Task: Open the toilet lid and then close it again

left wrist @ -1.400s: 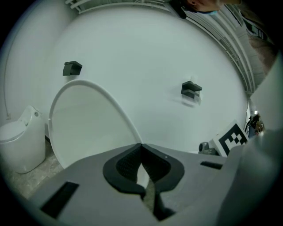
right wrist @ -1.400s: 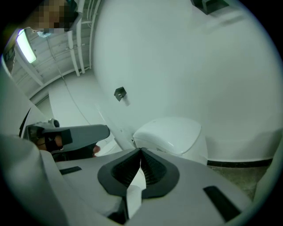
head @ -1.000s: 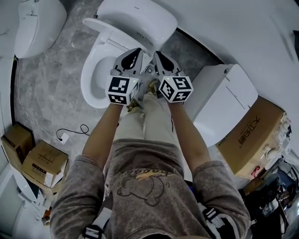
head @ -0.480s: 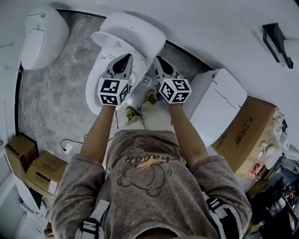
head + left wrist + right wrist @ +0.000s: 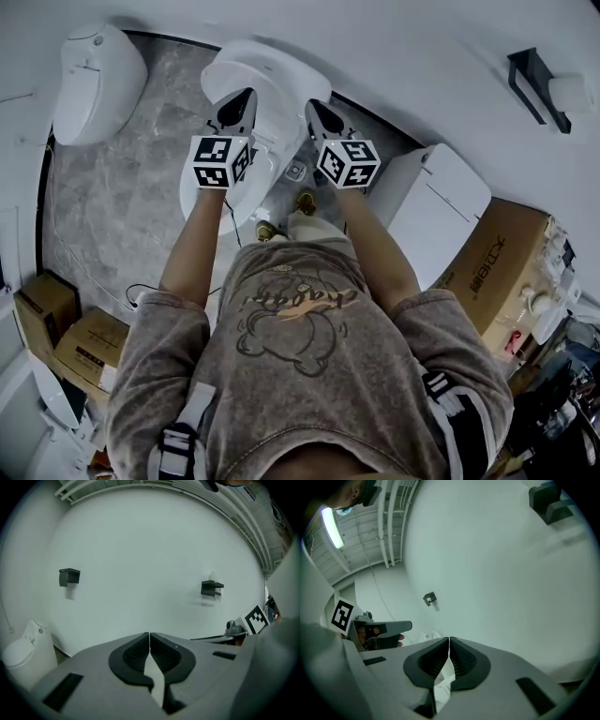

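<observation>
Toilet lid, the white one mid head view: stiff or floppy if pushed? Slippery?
Probably stiff: the glossy white toilet lid looks like one rigid shell. Likely slippery, given its sheen. Should pivot, not slide: it stands raised behind the white bowl.

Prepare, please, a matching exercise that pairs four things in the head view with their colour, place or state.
Things: 1 left hand-held gripper; 2 wall bracket; 3 printed cardboard box; 4 far-left toilet.
Descriptions: A brown, right side; B white, upper left; C shut, empty; D black, upper right.
Pairs: 1-C; 2-D; 3-A; 4-B.
</observation>
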The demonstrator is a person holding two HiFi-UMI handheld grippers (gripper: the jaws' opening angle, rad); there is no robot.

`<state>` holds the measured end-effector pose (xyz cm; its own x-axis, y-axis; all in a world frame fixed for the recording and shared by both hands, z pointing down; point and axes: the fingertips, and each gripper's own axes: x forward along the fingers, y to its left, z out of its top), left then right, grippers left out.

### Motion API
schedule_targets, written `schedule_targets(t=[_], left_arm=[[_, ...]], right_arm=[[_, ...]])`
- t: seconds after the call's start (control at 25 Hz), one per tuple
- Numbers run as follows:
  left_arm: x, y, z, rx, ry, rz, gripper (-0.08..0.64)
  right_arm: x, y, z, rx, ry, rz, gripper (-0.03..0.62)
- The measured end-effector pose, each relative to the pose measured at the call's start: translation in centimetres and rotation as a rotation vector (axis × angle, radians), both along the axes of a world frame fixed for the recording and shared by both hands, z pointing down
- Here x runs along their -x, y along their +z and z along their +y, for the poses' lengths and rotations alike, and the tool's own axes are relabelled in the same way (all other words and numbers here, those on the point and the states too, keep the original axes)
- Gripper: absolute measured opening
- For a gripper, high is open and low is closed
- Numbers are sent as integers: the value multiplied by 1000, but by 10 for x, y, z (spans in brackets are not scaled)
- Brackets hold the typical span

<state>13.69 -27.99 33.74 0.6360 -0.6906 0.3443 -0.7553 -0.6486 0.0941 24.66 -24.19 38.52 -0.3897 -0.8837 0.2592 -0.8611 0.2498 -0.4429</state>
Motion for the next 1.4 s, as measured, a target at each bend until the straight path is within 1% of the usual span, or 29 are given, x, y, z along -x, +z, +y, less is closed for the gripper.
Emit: schedule_targets(t=[0.12, 0.16, 0.2, 0.24, 0.28, 0.36, 0.52, 0.64, 0.84, 1.0, 1.16, 1.4], left_arm=[[-5, 3, -12, 14, 10, 7, 18], [-7, 5, -16, 21, 15, 8, 45], [-10, 7, -21, 27, 21, 6, 86], [-12, 11, -26, 32, 29, -1, 122], [-14, 14, -30, 36, 39, -13, 139], [-19, 22, -40, 41, 58, -45, 165], [-26, 40, -57, 69, 76, -99, 179], [-29, 50, -68, 96, 72, -117, 183], [-31, 60, -79, 117, 69, -155, 181], [-28, 70, -82, 134, 70, -188, 181], [-26, 70, -85, 136, 51, -198, 181], [-18, 66, -79, 134, 32, -196, 181]], right_arm=[[4, -1, -13, -6, -25, -4, 32], [6, 0, -17, -3, -39, -8, 37], [10, 2, -22, 2, -58, -15, 81], [15, 5, -27, 9, -80, -25, 150], [21, 7, -31, 15, -103, -33, 190], [30, 14, -38, 27, -141, -38, 219], [39, 29, -49, 55, -172, -51, 229], [45, 39, -55, 72, -187, -74, 229], [58, 52, -60, 102, -209, -101, 229], [69, 57, -58, 120, -233, -96, 228], [70, 59, -58, 134, -213, -118, 229], [75, 54, -52, 103, -162, -133, 229]])
